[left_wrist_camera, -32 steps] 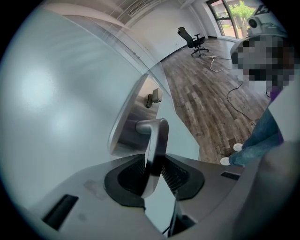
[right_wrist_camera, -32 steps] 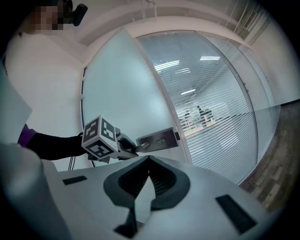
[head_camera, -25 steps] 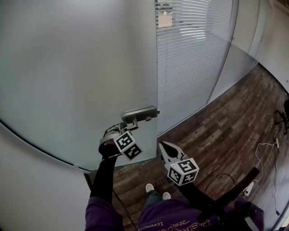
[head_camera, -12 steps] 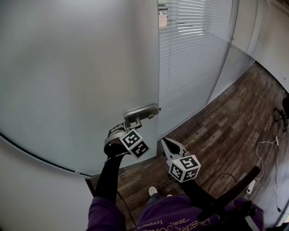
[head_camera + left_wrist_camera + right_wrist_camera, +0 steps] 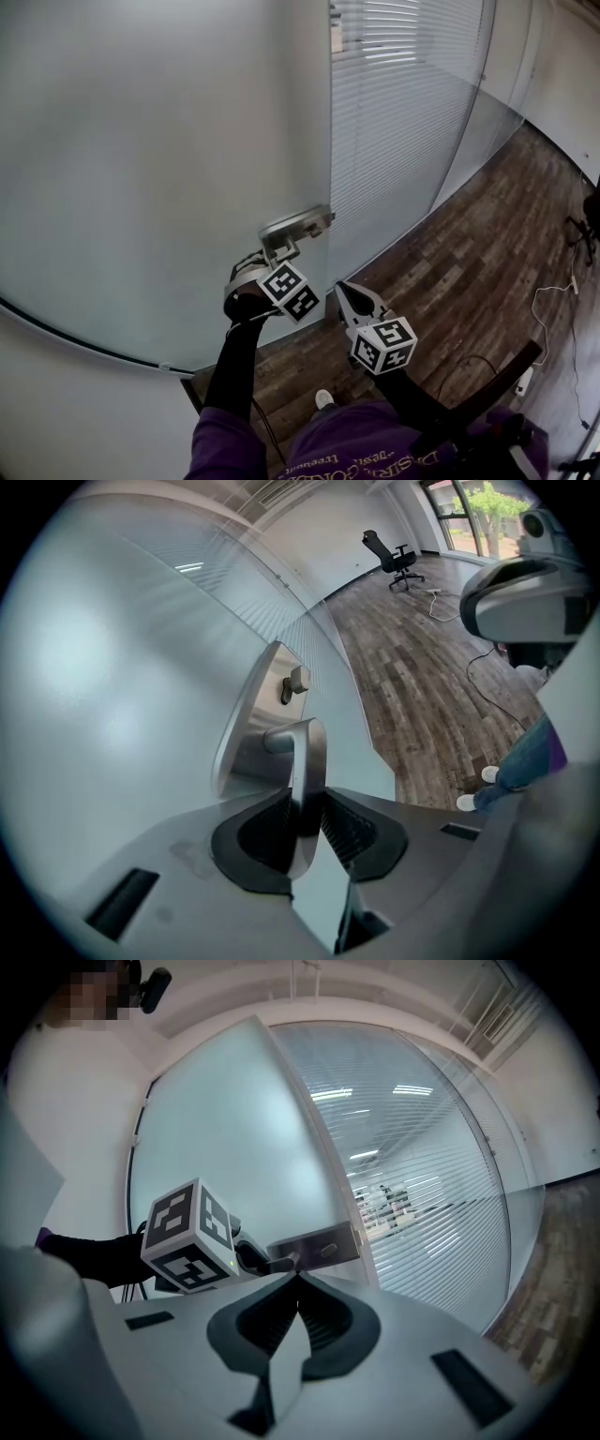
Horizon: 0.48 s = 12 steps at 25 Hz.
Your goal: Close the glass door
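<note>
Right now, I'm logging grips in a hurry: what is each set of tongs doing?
Left tongs: closed on the door handle, having just tightened further.
Right tongs: closed, empty.

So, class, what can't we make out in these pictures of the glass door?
- Head view: how the left gripper holds the door handle, mostly behind its marker cube.
- All views: whatever lies behind the glass door; its frosting hides it.
- Head view: door's top and hinge side, cut off by the edges.
</note>
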Tool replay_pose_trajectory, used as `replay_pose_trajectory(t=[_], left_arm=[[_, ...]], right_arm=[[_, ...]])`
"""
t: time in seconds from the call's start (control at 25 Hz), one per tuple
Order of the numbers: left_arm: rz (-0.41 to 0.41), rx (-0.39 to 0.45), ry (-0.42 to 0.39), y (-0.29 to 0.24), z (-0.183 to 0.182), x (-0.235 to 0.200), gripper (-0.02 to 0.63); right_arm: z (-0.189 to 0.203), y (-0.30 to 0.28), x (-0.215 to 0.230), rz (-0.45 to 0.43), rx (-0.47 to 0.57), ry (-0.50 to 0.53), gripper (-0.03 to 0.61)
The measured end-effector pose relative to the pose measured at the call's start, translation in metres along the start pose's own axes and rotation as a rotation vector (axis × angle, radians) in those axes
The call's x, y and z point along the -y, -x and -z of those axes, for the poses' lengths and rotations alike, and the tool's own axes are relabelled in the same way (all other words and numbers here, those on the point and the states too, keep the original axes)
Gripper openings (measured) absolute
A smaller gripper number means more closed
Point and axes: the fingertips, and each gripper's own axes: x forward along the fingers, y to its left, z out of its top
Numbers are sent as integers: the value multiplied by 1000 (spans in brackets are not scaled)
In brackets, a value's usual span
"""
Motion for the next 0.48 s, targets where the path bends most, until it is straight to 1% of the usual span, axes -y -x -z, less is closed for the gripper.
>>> replay_pose_trajectory(t=[0.32, 0.48], left_arm=[[-8, 13, 2, -8, 3, -8, 91], [-13, 10, 8, -8, 1, -11, 89]], right_arm=[[13, -12, -4, 3, -25, 9, -3], [10, -18, 1, -8, -27, 4, -3]])
